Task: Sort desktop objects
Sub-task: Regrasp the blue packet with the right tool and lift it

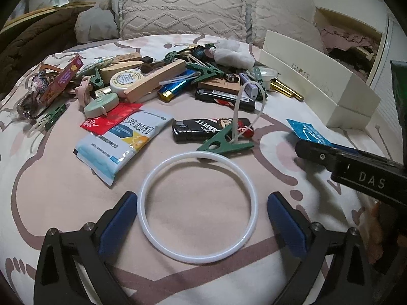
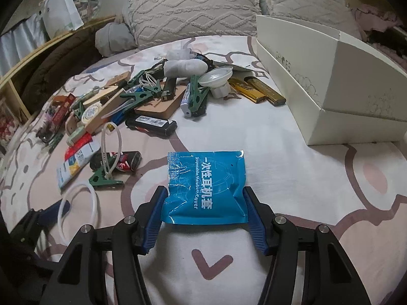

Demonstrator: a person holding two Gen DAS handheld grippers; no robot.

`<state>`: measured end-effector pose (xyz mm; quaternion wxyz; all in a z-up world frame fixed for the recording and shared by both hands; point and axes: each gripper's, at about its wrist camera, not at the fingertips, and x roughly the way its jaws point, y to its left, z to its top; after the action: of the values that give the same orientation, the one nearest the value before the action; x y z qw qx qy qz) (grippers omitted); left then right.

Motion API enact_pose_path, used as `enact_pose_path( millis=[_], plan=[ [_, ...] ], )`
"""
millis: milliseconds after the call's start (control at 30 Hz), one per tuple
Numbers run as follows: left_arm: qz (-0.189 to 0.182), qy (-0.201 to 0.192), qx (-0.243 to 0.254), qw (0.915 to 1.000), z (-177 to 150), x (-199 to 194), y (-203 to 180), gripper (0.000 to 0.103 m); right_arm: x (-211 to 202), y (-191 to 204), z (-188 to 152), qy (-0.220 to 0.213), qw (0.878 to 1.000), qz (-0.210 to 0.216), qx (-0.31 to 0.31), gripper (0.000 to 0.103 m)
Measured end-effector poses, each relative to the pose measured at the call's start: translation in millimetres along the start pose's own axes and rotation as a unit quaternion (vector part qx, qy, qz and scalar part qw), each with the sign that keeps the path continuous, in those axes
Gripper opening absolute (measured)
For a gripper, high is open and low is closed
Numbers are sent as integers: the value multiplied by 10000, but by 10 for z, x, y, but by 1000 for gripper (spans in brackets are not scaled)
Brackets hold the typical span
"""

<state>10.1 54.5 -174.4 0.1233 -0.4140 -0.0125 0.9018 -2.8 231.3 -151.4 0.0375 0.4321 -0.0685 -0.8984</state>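
Both grippers hover low over the patterned bedsheet (image 2: 292,167). Left gripper (image 1: 201,218) is spread wide, its blue pads flanking a white plastic ring (image 1: 197,207) lying flat, not touching it. Right gripper (image 2: 204,211) pinches the near end of a blue foil headset-cover packet (image 2: 206,186), near the cream cardboard shoebox (image 2: 330,81).

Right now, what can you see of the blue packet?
The blue packet is a flat, glossy foil-like sachet printed in white with Chinese text and "Disposable Headset Cover". It looks sealed and slightly crumpled, lying on the patterned bedsheet. The right gripper has its fingers pressed against both side edges.
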Motion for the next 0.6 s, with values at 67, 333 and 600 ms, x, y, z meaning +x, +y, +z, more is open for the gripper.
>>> enact_pose_path(
  millis=[67, 333, 600],
  plan=[
    [12, -44, -42, 10000, -1, -17, 20, 95, -6, -18, 8, 0, 10000, 51, 61, 60],
    [11, -187, 6, 9998, -11, -74, 30, 84, -61, -42, 15, -48, 9997, 170, 166, 60],
    [-53, -205, -53, 9998, 4, -95, 41, 84, -81, -60, 25, -78, 9996, 195, 198, 60]
  ],
)
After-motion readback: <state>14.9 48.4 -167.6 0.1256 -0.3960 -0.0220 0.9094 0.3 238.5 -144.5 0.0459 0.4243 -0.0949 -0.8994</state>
